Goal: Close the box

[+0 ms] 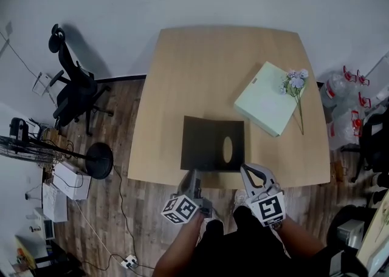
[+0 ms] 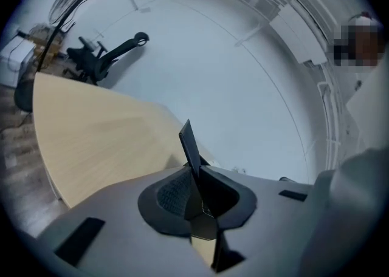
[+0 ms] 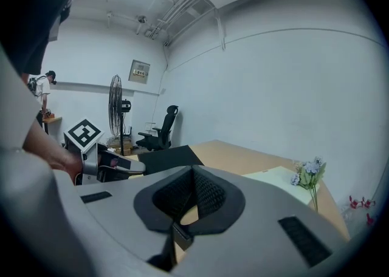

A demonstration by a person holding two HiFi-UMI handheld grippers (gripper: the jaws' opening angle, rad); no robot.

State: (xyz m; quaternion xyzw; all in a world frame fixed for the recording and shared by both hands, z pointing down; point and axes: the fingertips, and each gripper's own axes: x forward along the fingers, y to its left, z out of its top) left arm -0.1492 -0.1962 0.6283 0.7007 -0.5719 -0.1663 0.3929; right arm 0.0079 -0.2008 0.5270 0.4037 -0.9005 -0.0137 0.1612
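One thin black box panel [image 2: 187, 139], pinched edge-on by the left hand-held gripper [image 2: 196, 177], could slip when lifted; the right hand-held gripper [image 3: 193, 194] is clenched and empty.

Flat board [image 1: 206, 142] at table's [image 1: 194, 75] near edge; box [image 1: 267, 99] farther right, flowers [image 1: 296, 80] at its right edge; chair [image 1: 76, 90] left of table.

A pale wooden table [image 1: 200, 69] carried a flat black cardboard box [image 1: 206, 142] at its near edge and, further right, a pale green rectangular box [image 1: 267, 107] beside a sprig of pale flowers [image 1: 296, 81]
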